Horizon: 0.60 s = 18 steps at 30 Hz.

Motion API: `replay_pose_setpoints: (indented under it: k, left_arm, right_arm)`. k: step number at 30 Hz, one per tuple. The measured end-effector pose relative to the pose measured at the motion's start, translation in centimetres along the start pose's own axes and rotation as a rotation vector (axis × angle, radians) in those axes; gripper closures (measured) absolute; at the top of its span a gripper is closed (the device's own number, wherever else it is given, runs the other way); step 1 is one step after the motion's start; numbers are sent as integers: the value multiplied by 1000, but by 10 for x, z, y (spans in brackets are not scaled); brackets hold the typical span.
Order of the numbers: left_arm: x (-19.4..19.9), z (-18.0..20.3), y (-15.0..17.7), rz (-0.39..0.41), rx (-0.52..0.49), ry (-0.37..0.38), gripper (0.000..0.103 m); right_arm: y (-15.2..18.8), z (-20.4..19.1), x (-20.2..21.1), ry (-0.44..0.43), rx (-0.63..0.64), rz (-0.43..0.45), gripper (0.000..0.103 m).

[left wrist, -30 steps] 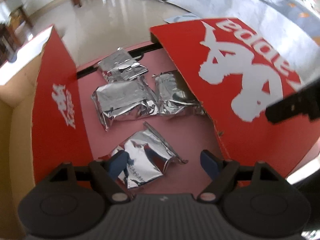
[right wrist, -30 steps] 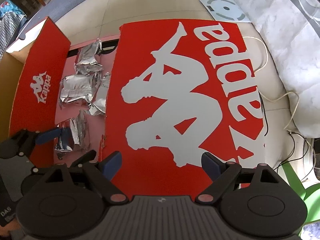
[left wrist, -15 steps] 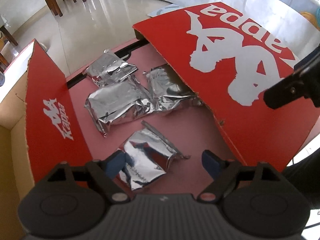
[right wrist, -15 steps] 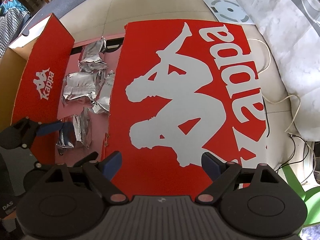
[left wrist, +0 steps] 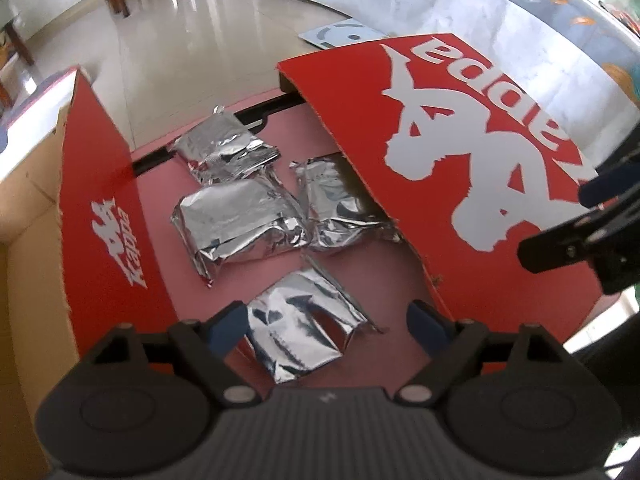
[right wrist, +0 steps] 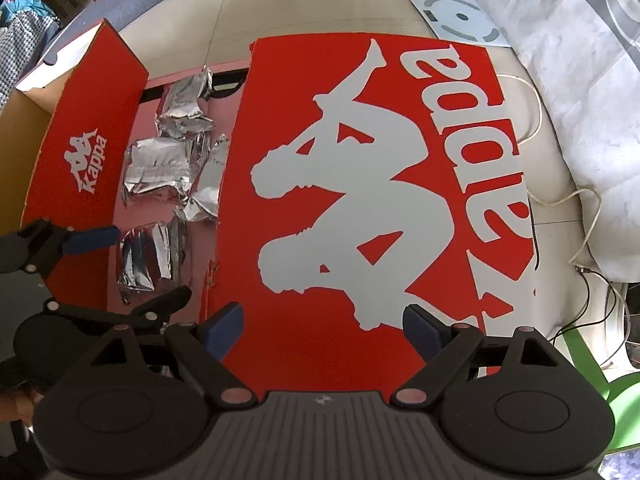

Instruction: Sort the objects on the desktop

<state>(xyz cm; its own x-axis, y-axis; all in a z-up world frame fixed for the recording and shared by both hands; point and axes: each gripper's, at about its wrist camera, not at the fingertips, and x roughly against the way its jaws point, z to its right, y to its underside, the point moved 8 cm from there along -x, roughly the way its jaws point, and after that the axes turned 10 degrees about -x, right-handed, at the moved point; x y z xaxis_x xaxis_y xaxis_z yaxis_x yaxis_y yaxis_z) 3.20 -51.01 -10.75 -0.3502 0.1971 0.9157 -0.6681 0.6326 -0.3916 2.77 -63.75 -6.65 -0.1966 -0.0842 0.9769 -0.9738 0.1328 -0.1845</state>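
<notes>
Pale floor tiles and a white marbled cloth surround a big red shoebox [left wrist: 188,264] whose pink floor carries four silver foil packets. Its large printed lid [right wrist: 380,184] leans over the box's right side, and a low red flap [left wrist: 100,216] stands along the left.

Compared with a second ago, the left claw [left wrist: 326,320] has drawn back and up: the whole box now sits lower and smaller in its camera, with more tiled floor showing beyond the far edge. Its blue fingers are spread wide and hold nothing. The nearest foil packet [left wrist: 304,320] lies flat on the pink floor by the box's near edge, in line between those fingers but, as far as I can judge, below them and let go. That suggests the packet has been dropped off and this claw is free for the next object.

Three more packets lie toward the far end: one at the far edge [left wrist: 224,152], a larger one [left wrist: 236,224] just in front of it, and a third [left wrist: 340,208] partly tucked under the lid's edge. None of them has shifted across the frames.

The right claw [right wrist: 324,330] hovers above the lid's near part, fingers equally wide and empty; its view has barely changed, only drifting slightly. From there the left claw's blue tip [right wrist: 92,238] shows above the near packet.

Whether anything is left to sort outside the box cannot be seen.
</notes>
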Motion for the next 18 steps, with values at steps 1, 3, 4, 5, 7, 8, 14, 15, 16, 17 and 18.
replay_pose_setpoints:
  k: [1, 3, 4, 5, 7, 8, 14, 15, 16, 17, 18]
  left_arm:
    - [1, 1, 0, 0, -31, -9, 15]
    - [-2, 1, 0, -9, -90, -13, 15]
    - [-4, 0, 0, -16, -100, -7, 15]
    - [-6, 0, 1, -22, -101, 7, 15]
    - [-8, 0, 1, -34, -105, 33, 15]
    - [-9, 1, 2, -39, -112, 35, 15]
    - [-17, 9, 9, -93, -155, -13, 15]
    - [-18, 10, 10, -98, -140, -20, 14]
    - [-18, 10, 10, -97, -134, -26, 13]
    - [-19, 11, 10, -95, -131, -31, 12]
    - [-19, 12, 10, -92, -129, -37, 12]
  right_arm:
    - [0, 0, 0, 0, 1, -2, 17]
    - [0, 0, -1, 3, 2, -2, 17]
    - [1, 0, 0, 5, 2, -1, 17]
    - [1, 1, 0, 7, 3, 0, 17]
    - [0, 2, 0, 4, -5, 2, 17]
    - [0, 2, 1, 1, -9, 1, 17]
    - [0, 0, 0, 1, -1, 0, 17]
    - [-1, 0, 0, 2, 0, 1, 17]
    - [-1, 0, 0, 2, 1, 1, 17]
    - [-1, 0, 0, 3, 0, 2, 17]
    - [-1, 0, 0, 4, -1, 3, 17]
